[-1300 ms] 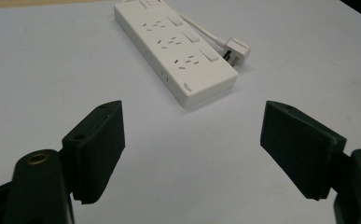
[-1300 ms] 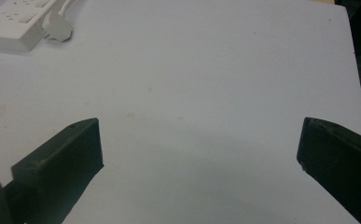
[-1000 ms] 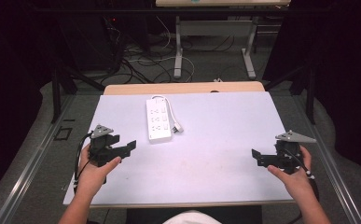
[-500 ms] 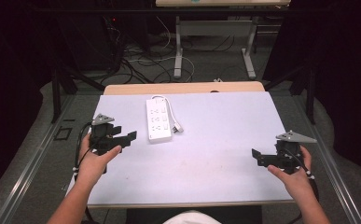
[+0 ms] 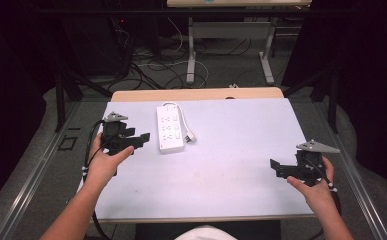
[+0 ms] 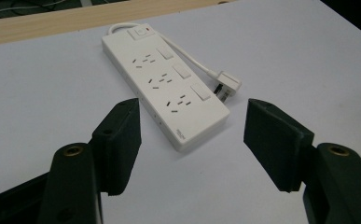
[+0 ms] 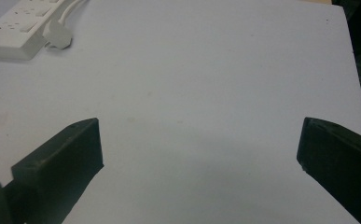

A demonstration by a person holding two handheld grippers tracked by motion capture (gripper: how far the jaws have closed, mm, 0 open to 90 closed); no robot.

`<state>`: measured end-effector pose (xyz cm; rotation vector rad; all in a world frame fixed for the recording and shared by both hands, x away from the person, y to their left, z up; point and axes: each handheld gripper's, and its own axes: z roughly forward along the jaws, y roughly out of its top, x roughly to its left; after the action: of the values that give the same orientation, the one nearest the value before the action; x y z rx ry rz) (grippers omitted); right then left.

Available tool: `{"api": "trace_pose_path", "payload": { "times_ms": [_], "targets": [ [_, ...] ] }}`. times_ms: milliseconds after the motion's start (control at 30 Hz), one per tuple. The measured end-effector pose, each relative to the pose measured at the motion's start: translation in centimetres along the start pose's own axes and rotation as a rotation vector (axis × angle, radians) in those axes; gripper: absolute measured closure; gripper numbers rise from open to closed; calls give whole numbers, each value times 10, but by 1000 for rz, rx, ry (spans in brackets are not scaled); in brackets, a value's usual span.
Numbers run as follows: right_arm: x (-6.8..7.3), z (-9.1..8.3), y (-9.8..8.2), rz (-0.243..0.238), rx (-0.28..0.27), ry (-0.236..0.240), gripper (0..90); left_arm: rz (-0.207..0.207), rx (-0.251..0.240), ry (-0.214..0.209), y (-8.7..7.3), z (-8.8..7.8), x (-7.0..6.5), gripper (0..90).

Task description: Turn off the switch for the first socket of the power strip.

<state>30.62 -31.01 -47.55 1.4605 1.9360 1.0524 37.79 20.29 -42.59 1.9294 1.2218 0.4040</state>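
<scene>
Two black handheld grippers, both with jaws spread apart and empty, over a pale grey table top.

The left gripper sits just beside a white plastic three-socket power strip lying flat near the table's far left; its white cord ends in a plug resting at the strip's side. The right gripper hovers well apart, near the right edge.

White power strip, black grippers
</scene>
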Motion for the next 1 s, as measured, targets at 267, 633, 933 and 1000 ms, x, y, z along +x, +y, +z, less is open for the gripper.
{"api": "trace_pose_path", "payload": {
  "times_ms": [267,633,933,1000],
  "targets": [
    [0,1,-1,10,3,4,0,13,3,-14,18,8,-6,363],
    [0,2,-1,8,8,5,0,-6,0,-33,38,21,-12,388],
    [1,3,-2,9,12,10,0,1,2,-21,52,32,-16,399],
    [1,3,-2,9,12,5,0,4,4,-18,54,35,-16,400]
  ]
}}
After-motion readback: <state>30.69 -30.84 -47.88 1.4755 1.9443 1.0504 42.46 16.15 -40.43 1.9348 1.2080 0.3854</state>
